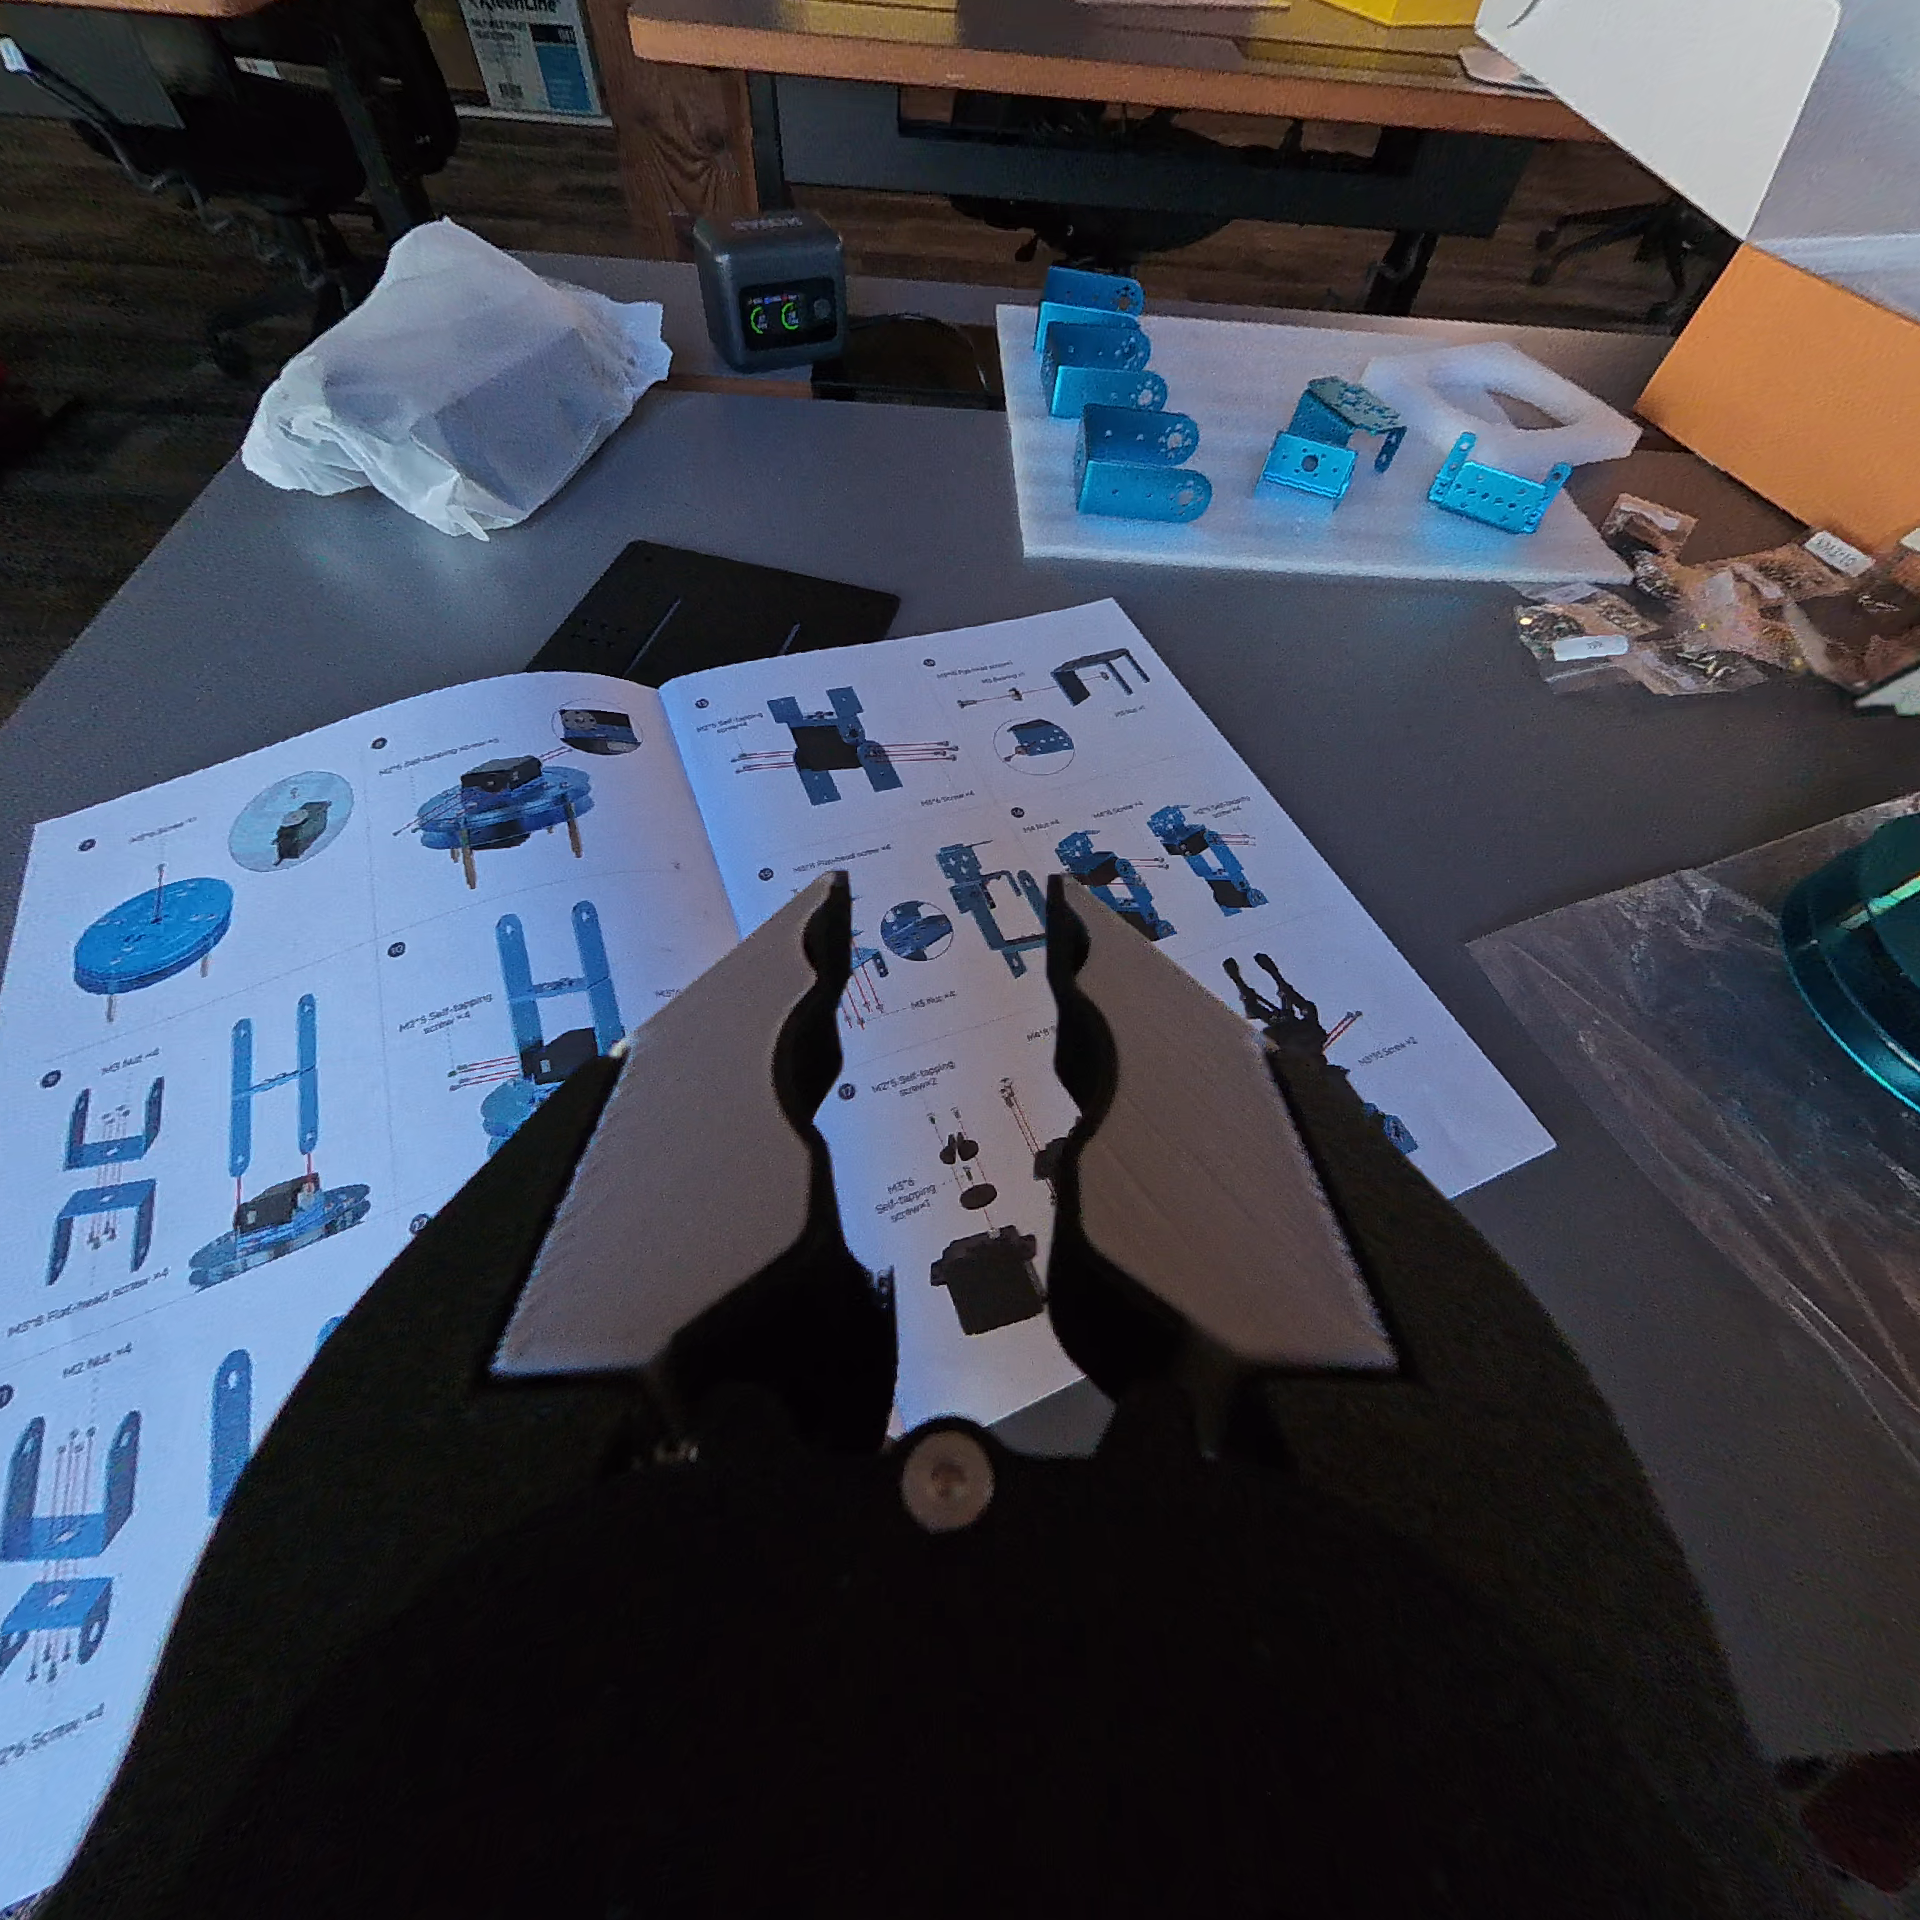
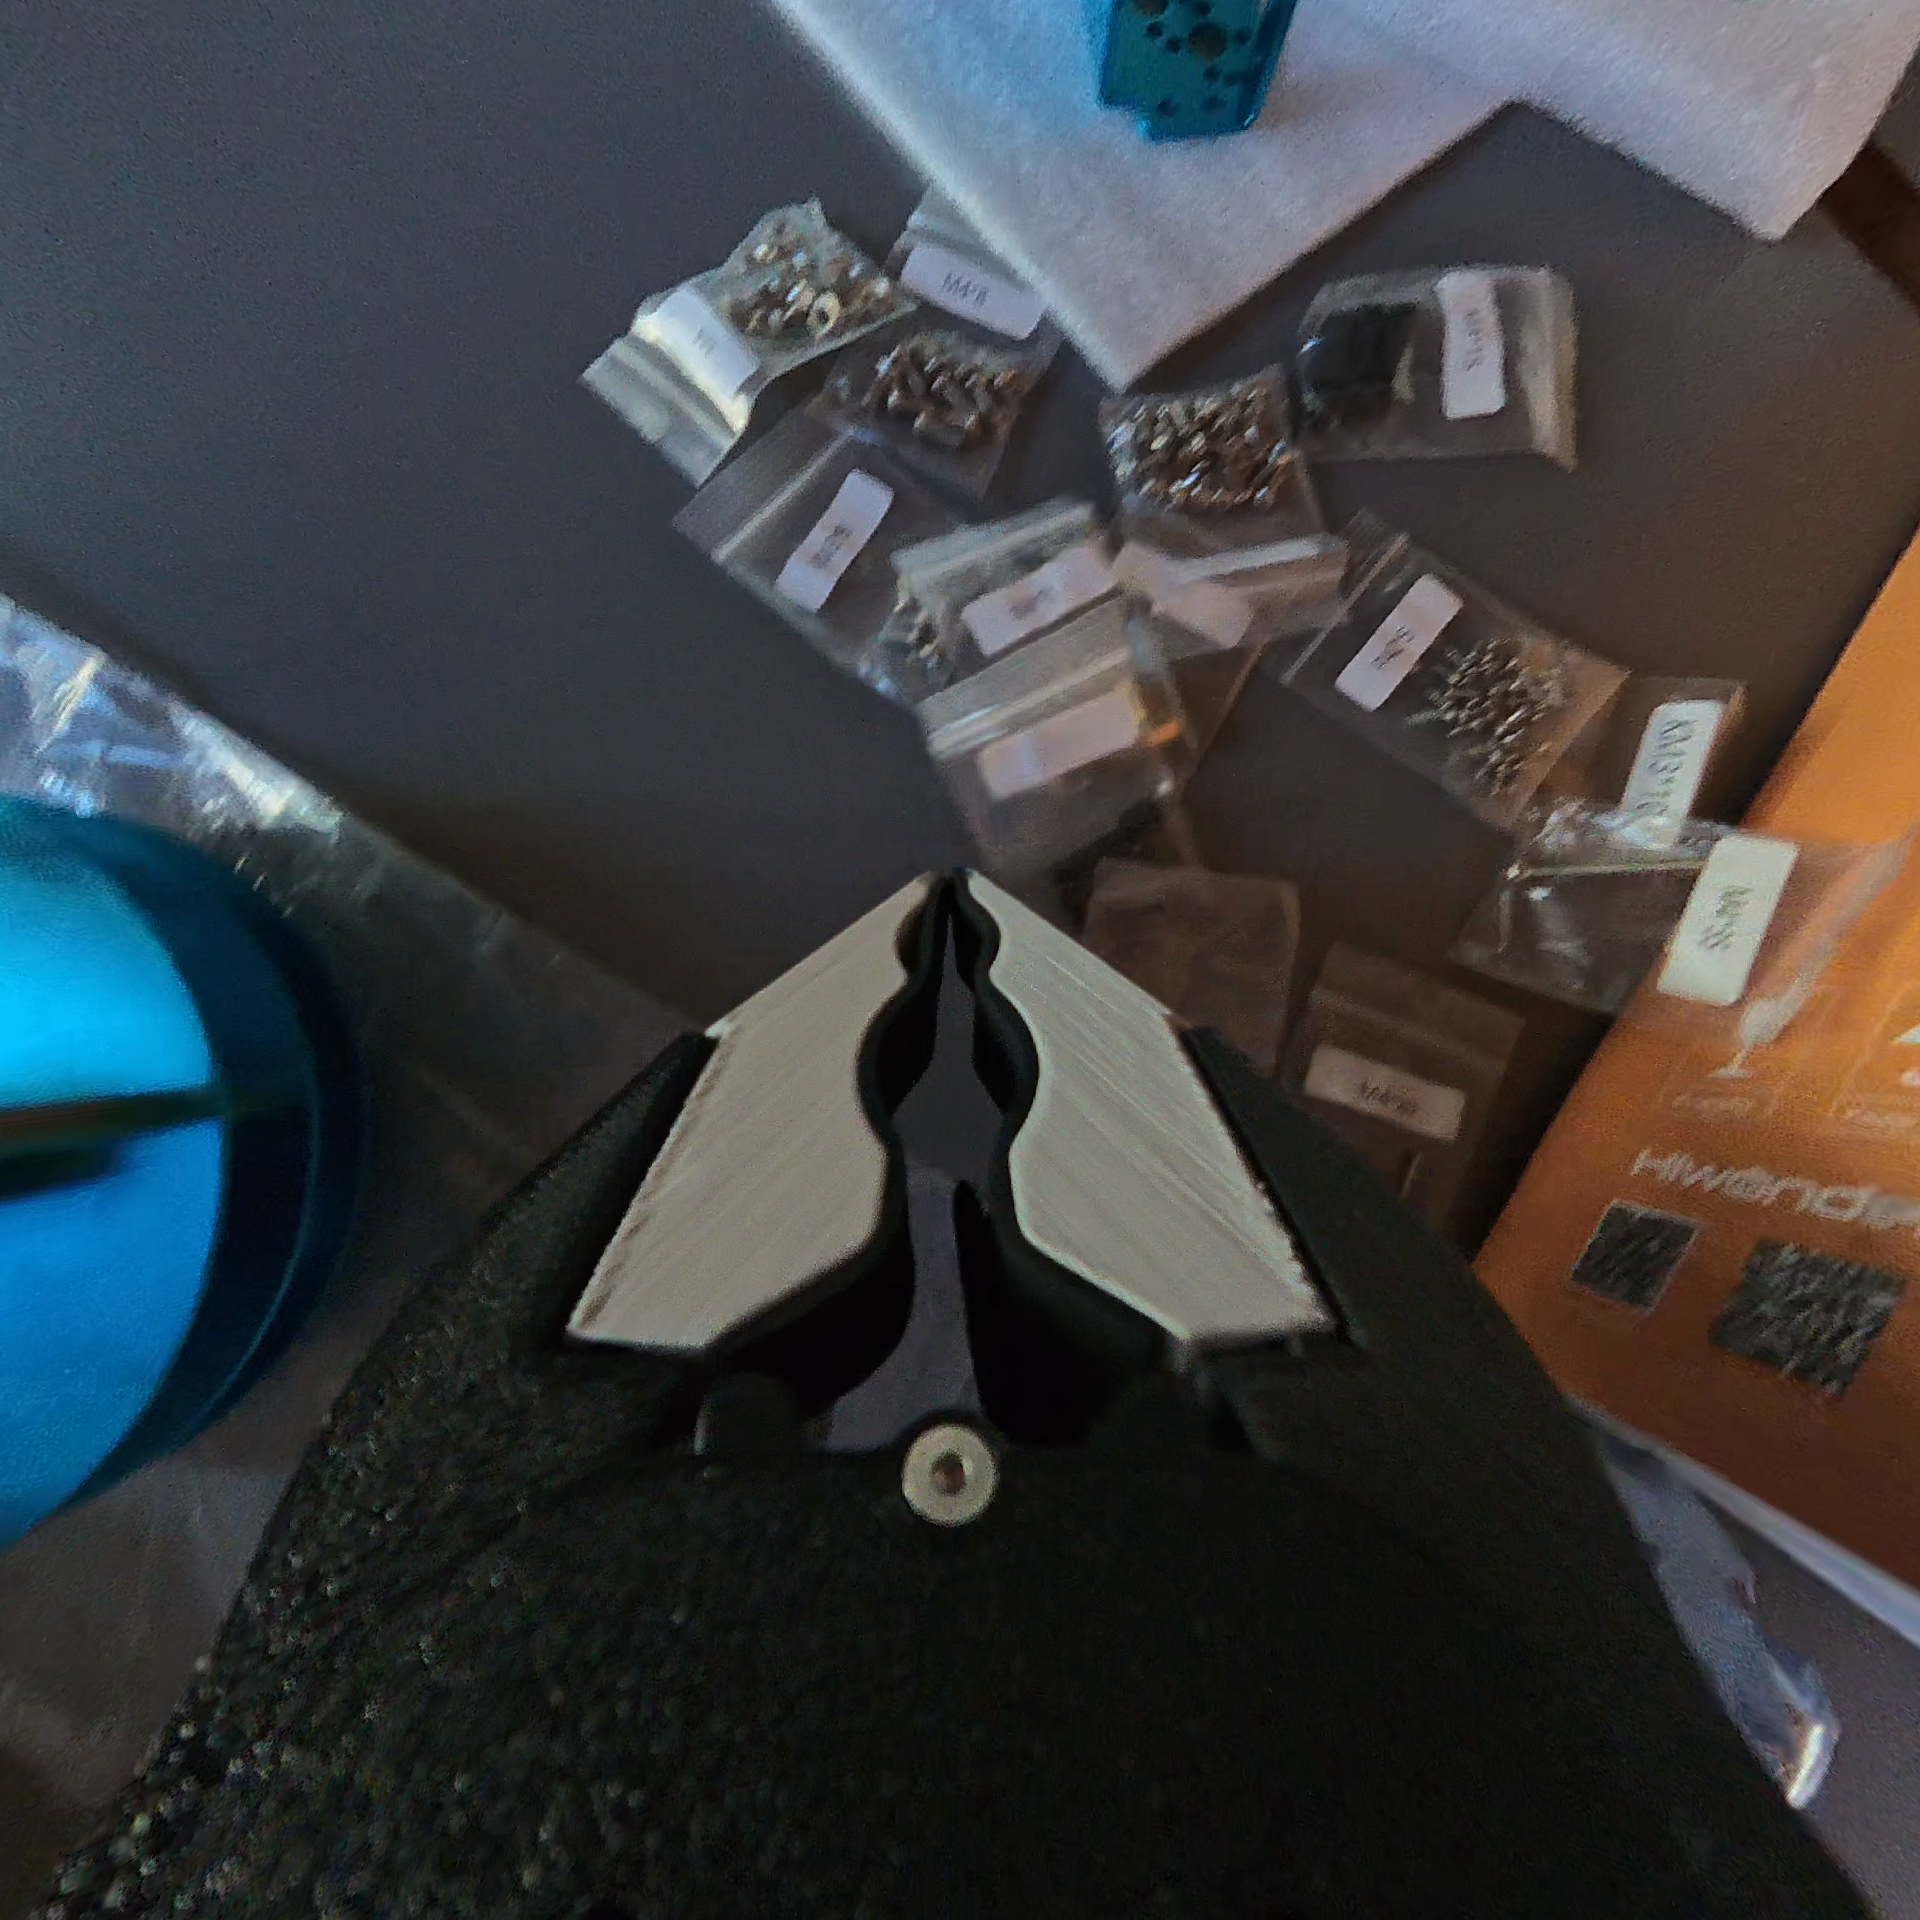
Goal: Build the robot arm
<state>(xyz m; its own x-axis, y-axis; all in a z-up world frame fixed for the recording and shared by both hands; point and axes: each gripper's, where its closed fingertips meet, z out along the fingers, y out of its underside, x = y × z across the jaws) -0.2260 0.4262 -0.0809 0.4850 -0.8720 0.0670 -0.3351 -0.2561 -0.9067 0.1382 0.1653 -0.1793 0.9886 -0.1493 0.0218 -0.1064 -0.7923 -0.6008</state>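
Note:
My left gripper (image 1: 948, 894) is open and empty, held above an open assembly booklet (image 1: 582, 935) with blue part drawings that lies on the grey table (image 1: 1299, 665). My right gripper (image 2: 952, 883) is shut with nothing between its tips, held above a scatter of small clear bags of screws and nuts (image 2: 1195, 457) with white labels. The nearest bag (image 2: 1049, 748) lies just beyond its tips. The bags also show at the right in the left wrist view (image 1: 1704, 613).
Several blue metal brackets (image 1: 1132, 436) stand on a white foam sheet (image 1: 1351, 540). A blue round base (image 2: 114, 1143) on clear plastic (image 2: 436, 914) lies left of the right gripper. An orange box (image 2: 1756, 1091), a black plate (image 1: 717, 613), a wrapped bundle (image 1: 457, 384) and a small grey device (image 1: 774, 291) are about. About 45 cm separates my left fingertips from my right.

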